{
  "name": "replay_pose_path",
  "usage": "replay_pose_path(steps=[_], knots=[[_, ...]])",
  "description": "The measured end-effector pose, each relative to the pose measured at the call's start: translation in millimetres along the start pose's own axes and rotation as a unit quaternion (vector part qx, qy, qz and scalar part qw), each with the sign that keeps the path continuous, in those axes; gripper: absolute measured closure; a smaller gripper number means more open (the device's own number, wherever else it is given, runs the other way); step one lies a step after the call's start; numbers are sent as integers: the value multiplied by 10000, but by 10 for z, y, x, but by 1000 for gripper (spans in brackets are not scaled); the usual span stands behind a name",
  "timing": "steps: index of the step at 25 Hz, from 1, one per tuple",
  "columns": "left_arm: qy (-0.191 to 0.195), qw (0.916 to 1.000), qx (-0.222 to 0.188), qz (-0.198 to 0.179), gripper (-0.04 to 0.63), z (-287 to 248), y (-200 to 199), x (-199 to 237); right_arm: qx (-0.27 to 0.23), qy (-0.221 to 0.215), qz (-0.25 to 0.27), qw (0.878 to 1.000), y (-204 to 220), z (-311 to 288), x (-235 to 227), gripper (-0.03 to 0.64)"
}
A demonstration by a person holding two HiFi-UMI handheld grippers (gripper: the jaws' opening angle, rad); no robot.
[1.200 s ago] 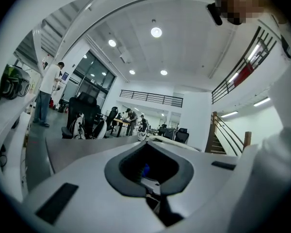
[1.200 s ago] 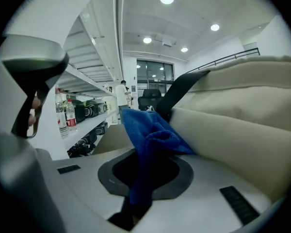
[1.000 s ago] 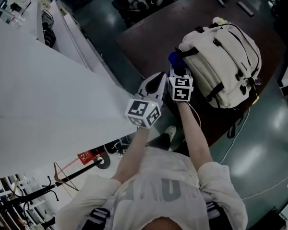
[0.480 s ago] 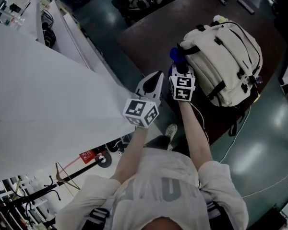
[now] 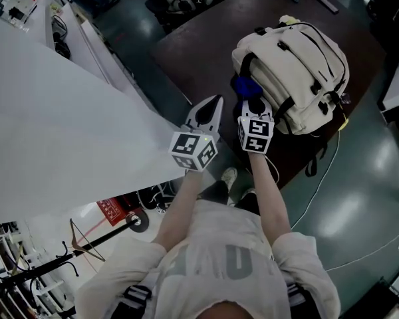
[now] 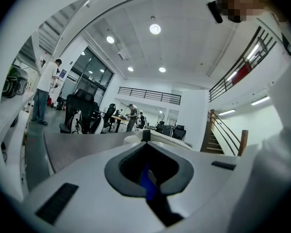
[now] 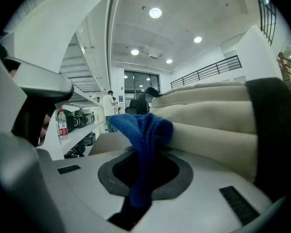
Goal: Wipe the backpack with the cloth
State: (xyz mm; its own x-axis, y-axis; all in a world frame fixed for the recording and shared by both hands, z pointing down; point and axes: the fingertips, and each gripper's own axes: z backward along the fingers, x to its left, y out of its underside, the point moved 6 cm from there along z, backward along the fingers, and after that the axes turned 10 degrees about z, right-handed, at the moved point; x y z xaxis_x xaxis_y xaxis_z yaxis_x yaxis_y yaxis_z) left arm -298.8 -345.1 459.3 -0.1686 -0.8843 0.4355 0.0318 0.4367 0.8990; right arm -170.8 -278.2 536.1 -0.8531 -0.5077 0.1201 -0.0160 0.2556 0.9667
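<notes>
Pressing the one blue cloth (image 5: 241, 85) against the near left side of the single cream backpack (image 5: 299, 65), the right gripper (image 5: 251, 105) is clamped on the cloth's tail so that the bunched end meets the fabric, which I judge suits a wiping stroke. The backpack lies flat on the dark table (image 5: 193, 52), far and right of the person. The left gripper (image 5: 211, 105), second of two, hangs just left, jaws together, with only a thin blue streak I cannot identify in the seam.
</notes>
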Motion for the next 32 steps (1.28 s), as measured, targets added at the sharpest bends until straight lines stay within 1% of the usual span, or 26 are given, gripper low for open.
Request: replay_pose_path(steps=[5, 14, 16, 21, 28, 30, 32], knots=[[108, 9999, 76, -73, 591, 99, 164, -307, 53, 171, -89, 9998, 177, 371, -182, 568], [116, 9999, 22, -59, 591, 233, 384, -778, 134, 295, 72, 9995, 406, 953, -535, 568], [127, 9999, 45, -49, 591, 244, 432, -874, 185, 364, 41, 9992, 463, 1068, -614, 568], [162, 9998, 83, -26, 591, 209, 506, -1075, 267, 391, 133, 9988, 547, 1319, -779, 568], [385, 9991, 191, -65, 591, 76, 590, -1350, 290, 506, 86, 9983, 610, 1560, -971, 568], [438, 9987, 235, -64, 591, 56, 622, -1405, 305, 590, 36, 9978, 635, 1617, -1022, 568], [482, 9985, 266, -71, 591, 40, 655, -1444, 348, 767, -105, 9964, 700, 1683, -1121, 568]])
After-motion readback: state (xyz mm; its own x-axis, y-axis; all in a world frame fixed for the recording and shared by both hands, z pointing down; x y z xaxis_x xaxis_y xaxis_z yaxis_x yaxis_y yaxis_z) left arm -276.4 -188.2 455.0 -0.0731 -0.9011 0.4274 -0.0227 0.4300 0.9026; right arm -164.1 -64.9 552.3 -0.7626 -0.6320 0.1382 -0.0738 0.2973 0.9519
